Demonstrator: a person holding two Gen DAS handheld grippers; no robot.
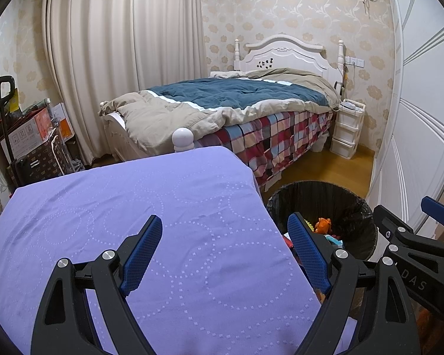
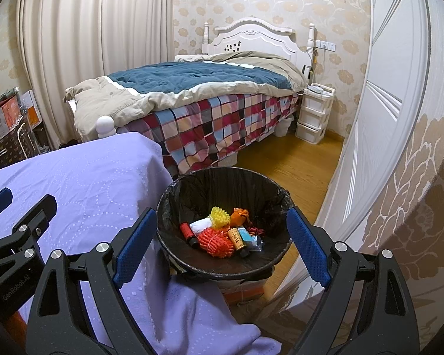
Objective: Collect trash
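Foam netting (image 2: pixel 219 241) fills round black-lined bin (image 2: pixel 222 270); both ribbed-padded hand-held grippers (image 1: pixel 225 236) (image 2: pixel 222 230) gape empty.

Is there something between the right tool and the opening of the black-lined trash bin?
Nothing visible. The open, empty right tool hangs directly over the black-lined trash bin, whose mouth is uncovered; the purple cloth-covered table lies to its left.

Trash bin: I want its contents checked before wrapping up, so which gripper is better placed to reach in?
Right. The right gripper hangs open directly over the bin; the left gripper is over the purple cloth.
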